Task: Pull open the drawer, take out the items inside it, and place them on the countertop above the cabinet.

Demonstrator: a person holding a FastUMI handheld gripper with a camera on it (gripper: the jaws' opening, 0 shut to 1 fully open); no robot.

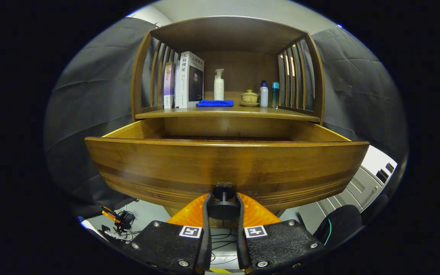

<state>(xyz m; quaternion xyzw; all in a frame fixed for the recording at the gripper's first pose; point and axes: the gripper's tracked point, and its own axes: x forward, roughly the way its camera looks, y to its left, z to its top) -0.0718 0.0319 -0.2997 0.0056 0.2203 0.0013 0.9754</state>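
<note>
The wooden drawer [225,166] stands pulled well out of the cabinet, its curved front panel close ahead of me. A dark round knob [223,198] juts from the lower middle of that panel. My gripper [223,204] is shut on the knob, one finger pressing each side of it. The drawer's inside is hidden below its front rim; only the bare inner side walls and back wall show. Above it lies the wooden countertop [227,112] of the cabinet, under a slatted hutch.
On the countertop stand two books [185,80] at the left, a folded blue cloth [215,103], a white pump bottle [219,84], a small lidded pot [249,97] and two small bottles [269,94]. Cables and a small device [118,220] lie on the floor.
</note>
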